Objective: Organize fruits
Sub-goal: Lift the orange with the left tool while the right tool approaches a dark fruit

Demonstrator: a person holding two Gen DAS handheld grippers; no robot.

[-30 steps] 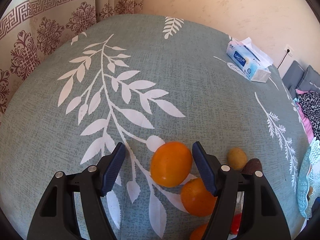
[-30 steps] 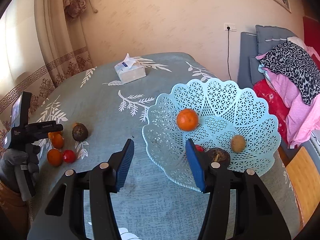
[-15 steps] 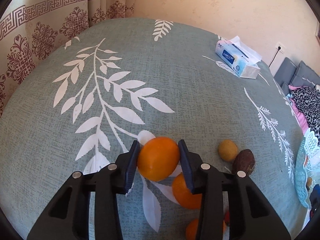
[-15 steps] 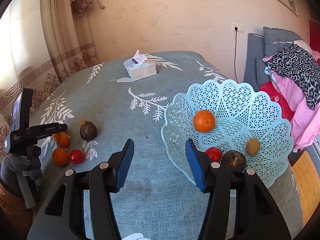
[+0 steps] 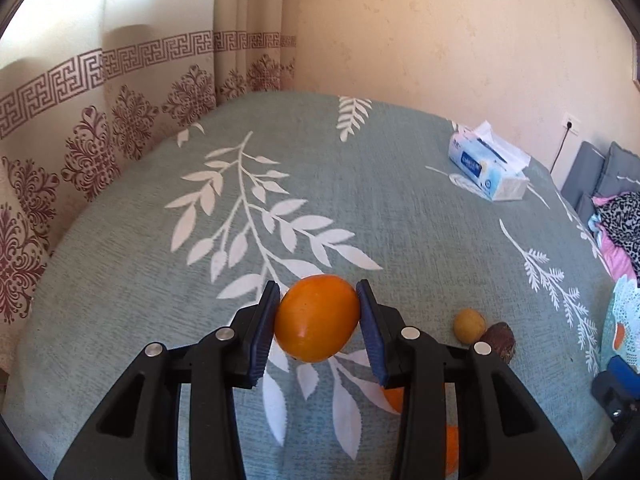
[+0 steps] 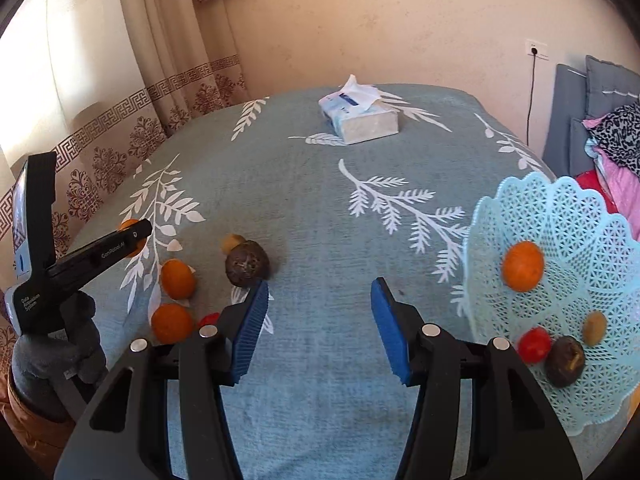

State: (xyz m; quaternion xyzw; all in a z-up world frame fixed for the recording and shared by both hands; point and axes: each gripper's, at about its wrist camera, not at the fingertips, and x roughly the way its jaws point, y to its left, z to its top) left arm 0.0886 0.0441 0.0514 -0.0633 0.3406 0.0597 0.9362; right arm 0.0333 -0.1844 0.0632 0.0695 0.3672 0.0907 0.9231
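Jaws of the left gripper (image 5: 318, 318), spread a second ago, now pinch the orange fruit (image 5: 316, 317) and lift it off the tabletop (image 5: 400, 208); right gripper (image 6: 316, 320) jaws stay spread, empty, leaving the basket (image 6: 560, 216) the likely next stop

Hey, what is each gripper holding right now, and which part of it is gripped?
The left gripper clamps an orange fruit across its two opposite sides. The right gripper is open and holds nothing.

A home living space: patterned curtains (image 5: 120, 128), a leaf-print tablecloth (image 5: 360, 208), and cushions (image 6: 592, 96) piled with clothes (image 6: 616, 148).
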